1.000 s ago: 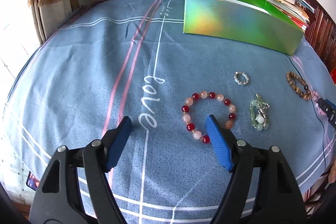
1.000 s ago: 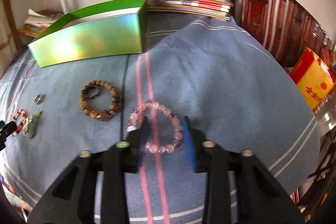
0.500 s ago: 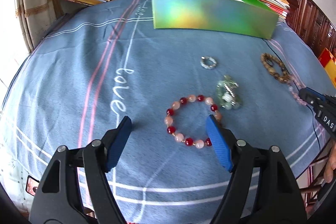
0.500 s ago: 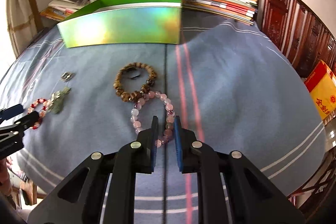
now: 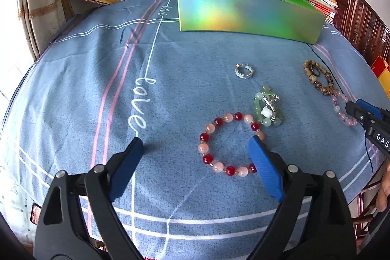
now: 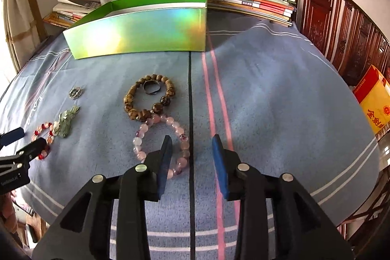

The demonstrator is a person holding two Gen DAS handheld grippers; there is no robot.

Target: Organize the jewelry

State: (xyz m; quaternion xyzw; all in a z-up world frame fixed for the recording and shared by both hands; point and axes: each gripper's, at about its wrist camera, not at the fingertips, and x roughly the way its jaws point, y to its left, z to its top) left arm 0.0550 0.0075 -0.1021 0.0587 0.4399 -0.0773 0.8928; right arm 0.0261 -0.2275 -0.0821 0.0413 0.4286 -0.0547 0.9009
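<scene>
Bracelets lie on the blue cloth (image 5: 73,89). Left gripper (image 5: 195,148) just opened wide by the red bracelet (image 5: 229,143) (not touching). Right gripper (image 6: 192,140) just opened, letting go of the pink bracelet (image 6: 175,128).

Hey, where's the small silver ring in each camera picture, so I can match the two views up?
Left wrist view: the small silver ring lies right of centre on the blue cloth, just above the green jade charm piece.
Right wrist view: the same ring sits far left, above that green charm.
Shared landmark: the shiny green iridescent box stands beyond the ring in both.
</scene>
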